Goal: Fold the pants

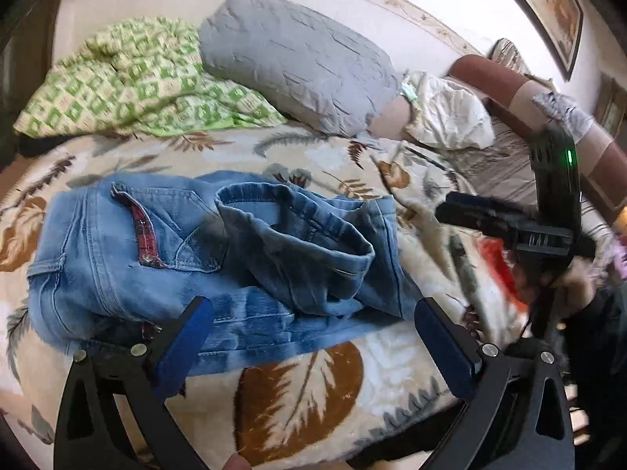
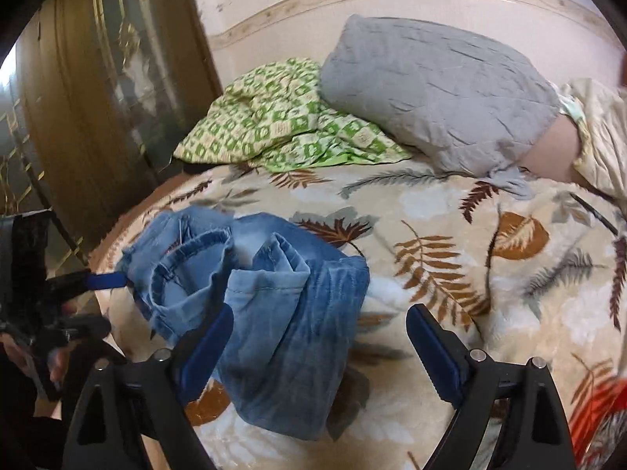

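Left wrist view, from left to right. A green-and-cream checked cloth (image 1: 129, 82) lies bunched at the far left of the bed, with a grey pillow (image 1: 298, 62) leaning against it on its right. In front of these, on the leaf-patterned blanket (image 1: 298, 391), the blue jeans (image 1: 196, 250) lie folded into a compact bundle; a plaid-lined pocket edge shows on the left part, and the hemmed leg ends sit loosely on top toward the right. The left claw (image 1: 311, 337) hangs over the near edge of the jeans, its blue pads spread wide and nothing held between them. At the far right the right claw (image 1: 509, 227) is seen from the side, clear of the denim.

Right wrist view, from left to right. The left claw (image 2: 106, 280) appears at the left edge, just beside the jeans (image 2: 274, 313). The bundle lies at the left of the blanket (image 2: 450, 274), leg openings uppermost. The right claw (image 2: 319, 346) stands wide and empty, its left pad over the denim and its right pad over bare blanket. The checked cloth (image 2: 282, 117) and pillow (image 2: 439, 90) lie beyond.
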A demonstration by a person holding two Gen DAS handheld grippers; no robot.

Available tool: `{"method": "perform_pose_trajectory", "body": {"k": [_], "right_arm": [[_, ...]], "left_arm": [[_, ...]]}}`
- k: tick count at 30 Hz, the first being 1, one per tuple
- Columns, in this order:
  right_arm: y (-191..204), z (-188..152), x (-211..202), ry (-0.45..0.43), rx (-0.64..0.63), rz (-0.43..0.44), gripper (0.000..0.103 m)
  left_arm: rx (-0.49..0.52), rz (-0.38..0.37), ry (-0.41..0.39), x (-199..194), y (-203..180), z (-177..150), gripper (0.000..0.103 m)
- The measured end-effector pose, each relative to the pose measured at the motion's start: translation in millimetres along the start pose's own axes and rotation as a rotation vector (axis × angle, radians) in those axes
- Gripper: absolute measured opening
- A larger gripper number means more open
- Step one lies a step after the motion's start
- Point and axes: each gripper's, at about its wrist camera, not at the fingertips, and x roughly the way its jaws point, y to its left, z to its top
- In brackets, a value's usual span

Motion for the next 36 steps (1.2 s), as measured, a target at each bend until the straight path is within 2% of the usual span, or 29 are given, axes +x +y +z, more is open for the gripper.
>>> {"method": "perform_pose_trajectory", "body": {"k": [5, 9, 12, 15, 18, 20, 22, 24, 25, 26, 27, 28, 29, 30, 34, 36], "right_arm": [[-19.6, 32.9, 30.3, 0.115, 0.129, 0.153, 0.092], [-35.0, 59.0, 58.7, 0.238, 0.227, 0.260, 0.092], [-45.6, 68.9, 75.5, 0.310, 0.272, 0.269, 0.092], [-51.5, 76.4, 78.2, 0.303, 0.263, 0.241, 0.092], [-51.8, 80.2, 80.0, 0.307, 0.226, 0.234, 0.092], [-50.9, 80.2, 82.2, 0.318, 0.174, 0.198, 0.092], [-54.6, 77.6, 84.3, 0.326, 0.153, 0.168, 0.092], [-61.5, 73.3, 86.5, 0.332, 0.173, 0.175, 0.092], [-65.7, 70.5, 87.7, 0.335, 0.184, 0.177, 0.092], [-68.1, 68.6, 88.1, 0.337, 0.185, 0.179, 0.092], [-69.1, 66.9, 87.8, 0.338, 0.181, 0.182, 0.092], [-69.7, 64.8, 87.0, 0.339, 0.169, 0.190, 0.092], [-69.4, 64.0, 86.1, 0.339, 0.159, 0.193, 0.092], [-68.3, 63.4, 85.1, 0.339, 0.141, 0.199, 0.092], [-53.4, 68.6, 81.5, 0.330, 0.006, 0.221, 0.092], [-36.3, 72.0, 80.1, 0.318, -0.147, 0.205, 0.092]], "left_arm": [[0.131, 0.086, -0.068, 11.3, -38.3, -13.3, 0.102], [0.106, 0.084, -0.098, 19.0, -42.5, -15.7, 0.102], [0.079, 0.108, -0.110, 25.7, -48.4, -15.5, 0.102], [0.054, 0.136, -0.131, 33.2, -60.8, -14.4, 0.102], [0.009, 0.162, -0.108, 52.3, -66.5, -10.5, 0.102], [-0.035, 0.185, -0.095, 64.1, -66.7, -5.5, 0.102], [-0.068, 0.264, -0.081, 75.2, -67.9, 1.0, 0.102], [-0.092, 0.354, -0.049, 87.5, -66.3, 7.0, 0.102], [-0.105, 0.363, -0.040, 90.7, -63.4, 8.0, 0.102], [-0.125, 0.345, -0.048, 90.4, -58.6, 7.3, 0.099], [-0.154, 0.318, -0.067, 86.8, -53.1, 5.5, 0.082], [-0.175, 0.306, -0.076, 83.5, -48.5, 4.0, 0.069], [-0.184, 0.303, -0.070, 82.1, -44.3, 2.9, 0.044], [-0.192, 0.295, -0.060, 81.7, -39.3, 1.5, 0.032], [-0.263, 0.202, -0.063, 75.3, -17.5, -6.4, 0.020], [-0.298, 0.156, -0.076, 69.9, -7.4, -12.2, 0.015]]}}
